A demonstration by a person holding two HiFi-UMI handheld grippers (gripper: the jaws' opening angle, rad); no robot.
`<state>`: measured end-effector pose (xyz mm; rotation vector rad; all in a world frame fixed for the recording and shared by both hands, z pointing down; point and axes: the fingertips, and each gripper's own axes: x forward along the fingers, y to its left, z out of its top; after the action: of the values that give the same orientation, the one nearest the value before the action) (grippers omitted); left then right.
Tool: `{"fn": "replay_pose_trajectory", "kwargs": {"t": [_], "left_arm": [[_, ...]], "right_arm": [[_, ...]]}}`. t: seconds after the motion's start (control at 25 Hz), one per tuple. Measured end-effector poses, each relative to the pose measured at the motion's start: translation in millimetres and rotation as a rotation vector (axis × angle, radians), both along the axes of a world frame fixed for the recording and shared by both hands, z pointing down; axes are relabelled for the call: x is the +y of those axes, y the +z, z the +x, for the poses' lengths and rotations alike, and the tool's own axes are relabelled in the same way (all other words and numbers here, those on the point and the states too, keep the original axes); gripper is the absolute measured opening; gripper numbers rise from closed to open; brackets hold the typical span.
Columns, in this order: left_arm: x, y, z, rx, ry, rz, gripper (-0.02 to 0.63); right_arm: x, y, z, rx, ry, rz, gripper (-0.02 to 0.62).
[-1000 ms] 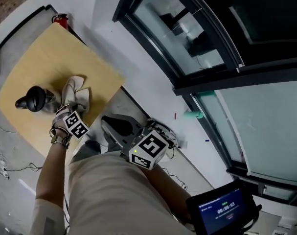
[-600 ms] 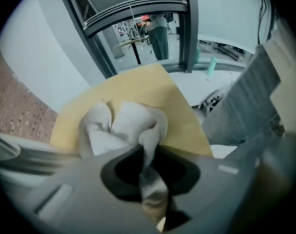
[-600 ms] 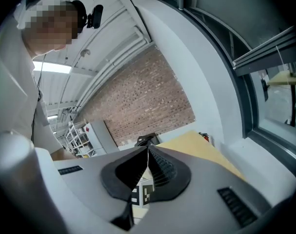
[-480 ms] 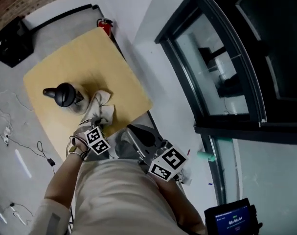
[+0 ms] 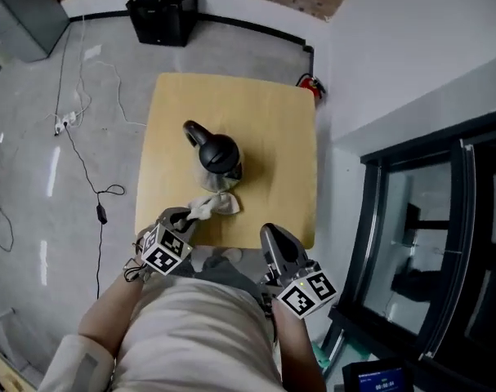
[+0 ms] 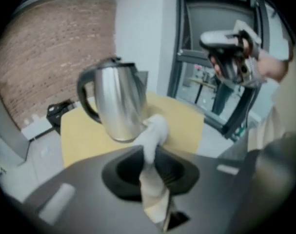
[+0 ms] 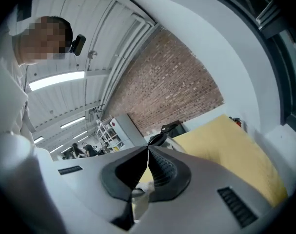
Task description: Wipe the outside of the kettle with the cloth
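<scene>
Steel kettle (image 5: 219, 155) with black handle and lid, upright mid-bench (image 5: 272, 121), and pale crumpled cloth (image 5: 213, 207) bunched just beside its base, one end pinched in the closed left hand-held gripper (image 5: 180, 221).

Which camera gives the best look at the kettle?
The left gripper view: beyond the cloth held in its jaws, the kettle stands close, side-on, steel body and black handle clear. The head view shows it small, from above. The right gripper view shows no kettle I can make out.
</scene>
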<state>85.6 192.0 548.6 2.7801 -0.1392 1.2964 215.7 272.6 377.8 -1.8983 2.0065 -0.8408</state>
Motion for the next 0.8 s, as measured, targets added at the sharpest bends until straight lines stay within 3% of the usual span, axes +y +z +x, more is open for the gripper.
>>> {"fn": "replay_pose_trajectory", "kwargs": {"t": [0.12,0.28,0.36,0.44,0.52,0.72,0.8], "left_arm": [[-36.8,-47.7,-18.2,0.189,-0.197,-0.081,0.061],[-98.0,-91.8,-34.2,0.398,-0.385,-0.269,0.061],[-119.2,-109.5,-28.6,0.483,-0.368,-0.351,0.061],[-136.2,-126.1,-15.8,0.545,-0.299,-0.386,0.061],[-154.0,-132.4,-3.9,0.589,-0.269,-0.434,0.061],[-179.2,-108.3,17.4,0.557,-0.276,-0.527,0.063],[-177.7,-92.4,24.3,0.532,-0.29,-0.552,0.062]], "right_arm": [[-21.3,5.0,-2.3,0.041,-0.05,-0.026,0.011],[-53.7,-14.4,1.0,0.125,-0.002,-0.043,0.011],[-80.9,-31.1,-0.1,0.225,0.026,-0.051,0.011],[-120.2,-41.1,-1.0,0.374,0.045,-0.074,0.011],[-165.6,-25.5,-2.3,0.518,0.028,-0.152,0.011],[-240.1,31.7,-18.1,0.765,-0.08,-0.327,0.011],[-249.9,36.1,-20.3,0.76,-0.095,-0.327,0.011]]}}
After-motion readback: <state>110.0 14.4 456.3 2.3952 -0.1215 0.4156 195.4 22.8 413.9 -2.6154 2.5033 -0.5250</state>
